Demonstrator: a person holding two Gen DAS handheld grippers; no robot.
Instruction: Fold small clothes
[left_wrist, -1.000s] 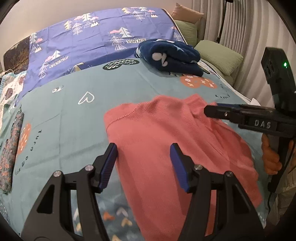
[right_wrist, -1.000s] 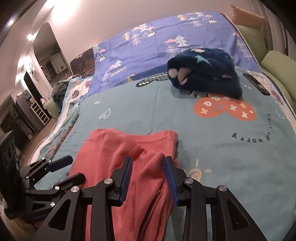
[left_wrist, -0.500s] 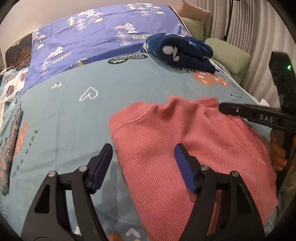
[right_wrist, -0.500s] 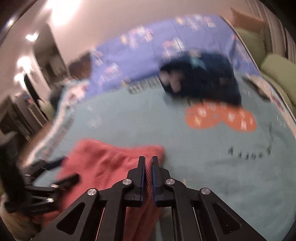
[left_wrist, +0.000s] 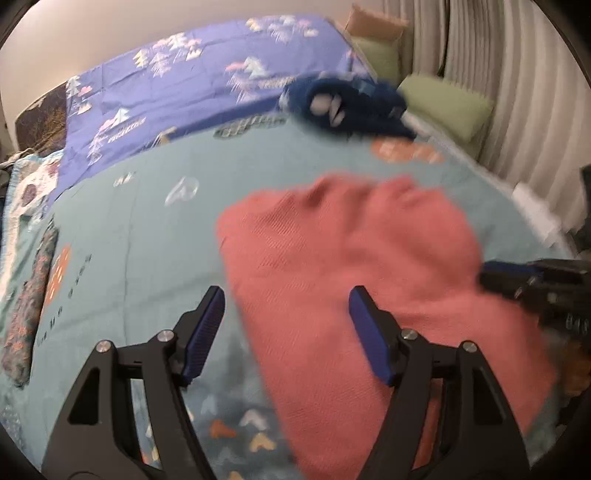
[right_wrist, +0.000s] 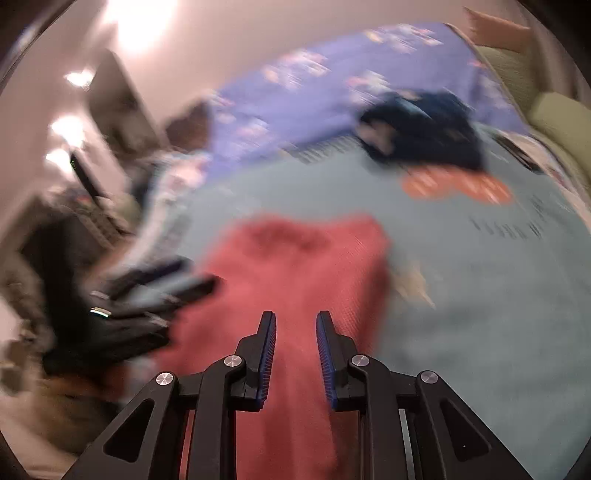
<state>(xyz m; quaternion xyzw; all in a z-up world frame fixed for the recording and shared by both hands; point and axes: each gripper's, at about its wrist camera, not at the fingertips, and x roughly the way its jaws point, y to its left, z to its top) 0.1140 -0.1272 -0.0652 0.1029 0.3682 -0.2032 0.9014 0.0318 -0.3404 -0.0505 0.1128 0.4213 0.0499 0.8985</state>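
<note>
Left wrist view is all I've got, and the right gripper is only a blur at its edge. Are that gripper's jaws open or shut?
Observer: Open by a narrow gap, seen from the right wrist view. The right gripper has just been opening its jaws. The pink garment shows through the gap, and the pads don't seem to clamp it.
Operator: Where on the garment is it?
Observer: Over the near end, with cloth showing on both sides of it.
Operator: Anything beyond the garment I should know about?
Observer: A slim dark object lies on the bed just right of the navy bundle. It is too blurred to name.
</note>
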